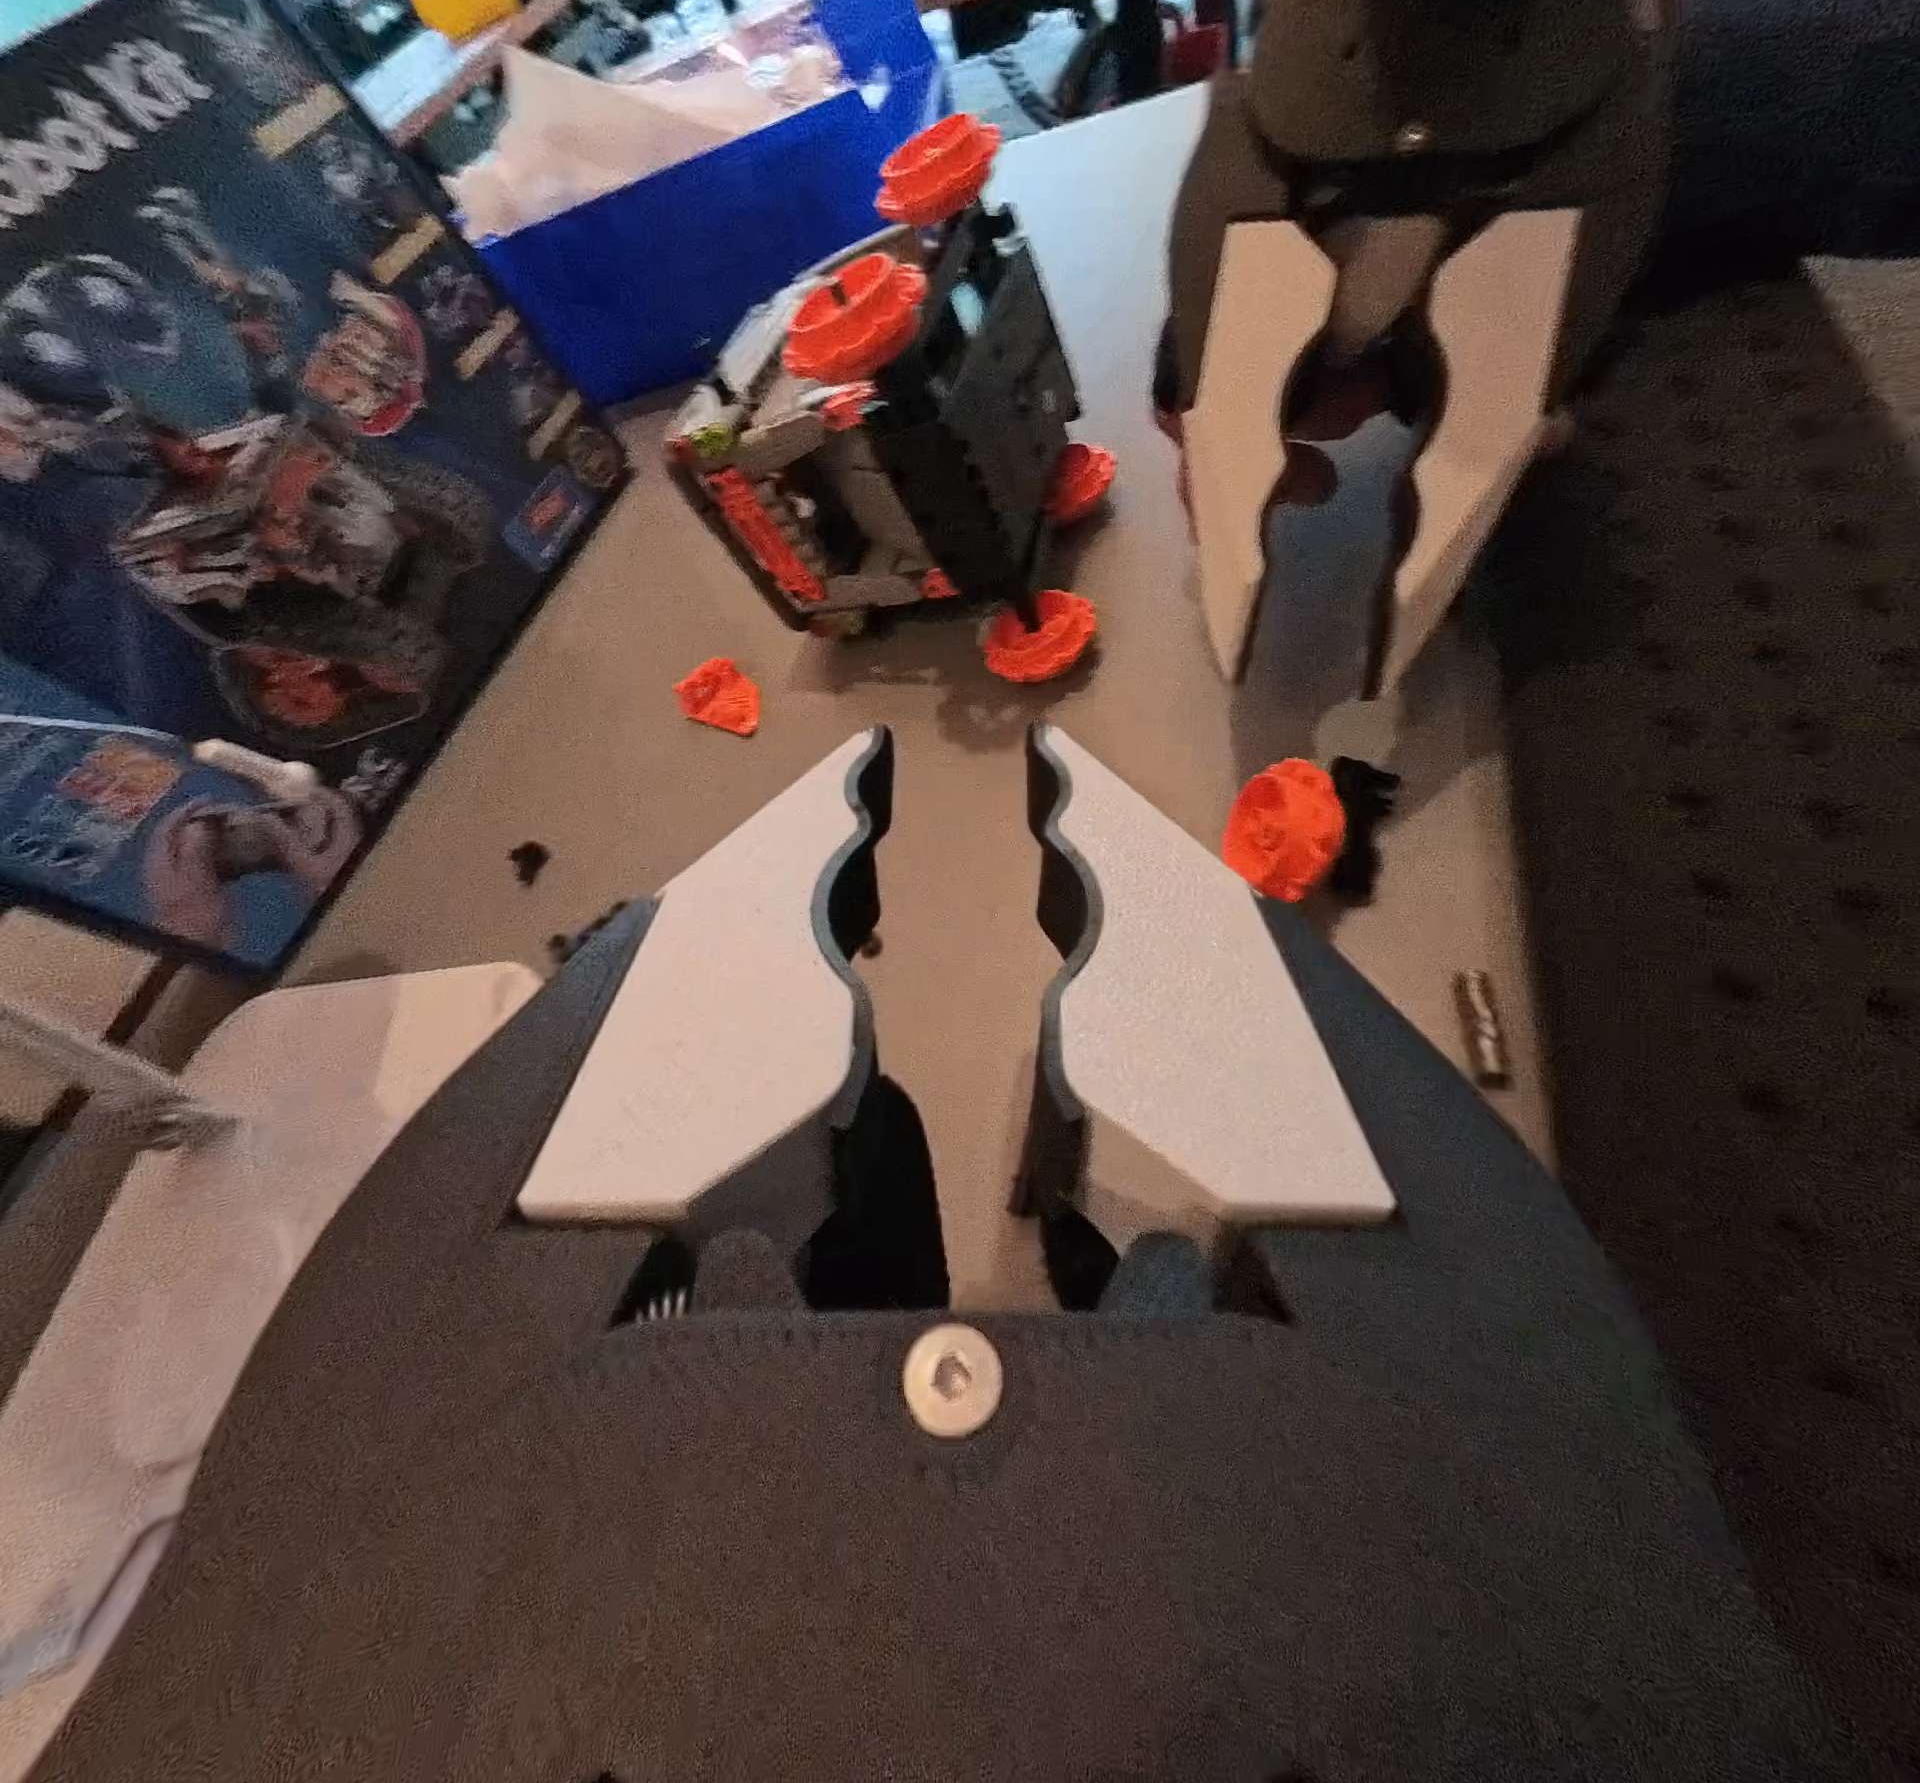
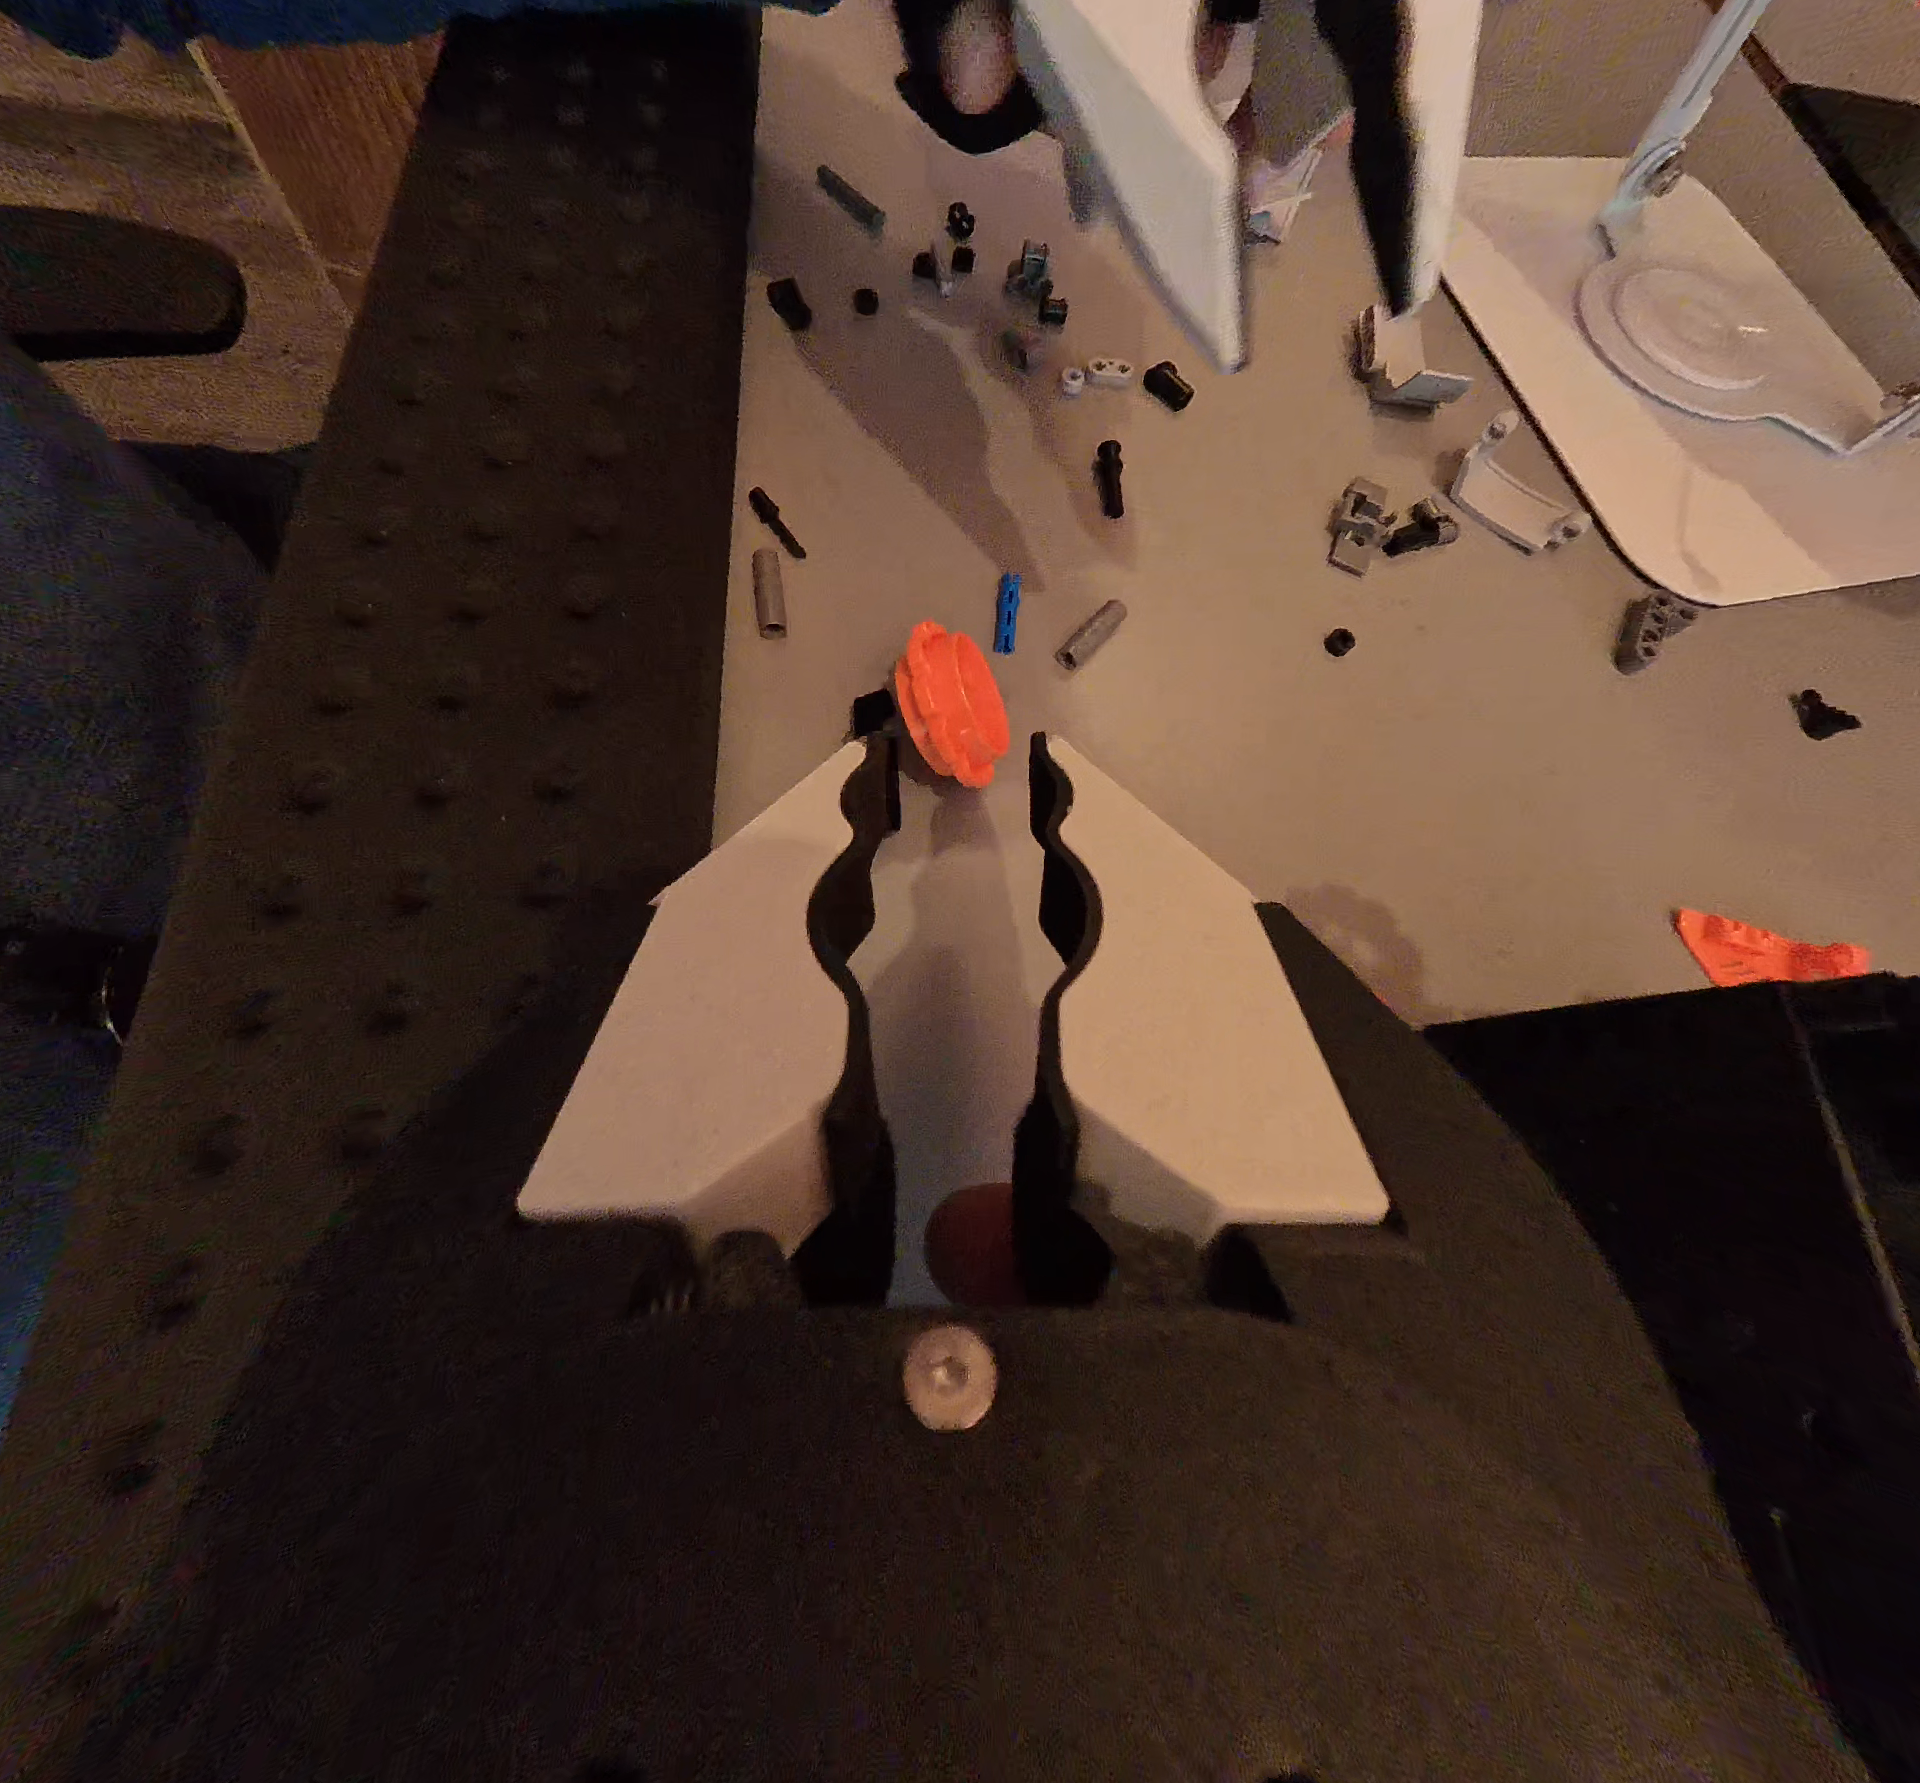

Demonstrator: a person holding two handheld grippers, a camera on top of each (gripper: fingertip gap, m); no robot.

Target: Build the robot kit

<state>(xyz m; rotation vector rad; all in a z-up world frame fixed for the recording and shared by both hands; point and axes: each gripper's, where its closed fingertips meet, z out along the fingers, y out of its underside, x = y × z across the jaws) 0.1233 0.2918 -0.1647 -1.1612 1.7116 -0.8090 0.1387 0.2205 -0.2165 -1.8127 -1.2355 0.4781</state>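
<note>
My left gripper (image 1: pixel 961 746) is open and empty above the grey table (image 1: pixel 623 798). Ahead of it a brick-built toy vehicle (image 1: pixel 883 445) with orange wheels lies tipped on its side. A loose orange wheel (image 1: pixel 1283 829) on a black axle piece lies to its right. My right gripper (image 1: pixel 1304 684) points down just beyond that wheel. In the right wrist view the right gripper (image 2: pixel 961 746) is open, and the orange wheel (image 2: pixel 951 705) sits right at its fingertips, nearer the left finger and not gripped. The left gripper (image 2: pixel 1317 336) shows at the top, open.
A small orange piece (image 1: pixel 717 694) lies left of the vehicle. A dark kit box (image 1: pixel 208 383) and a blue box (image 1: pixel 675 279) stand at the left. Several small black, grey and blue parts (image 2: pixel 1110 476) are scattered on the table. There is a studded black mat (image 2: pixel 499 486) and a white stand base (image 2: pixel 1714 331).
</note>
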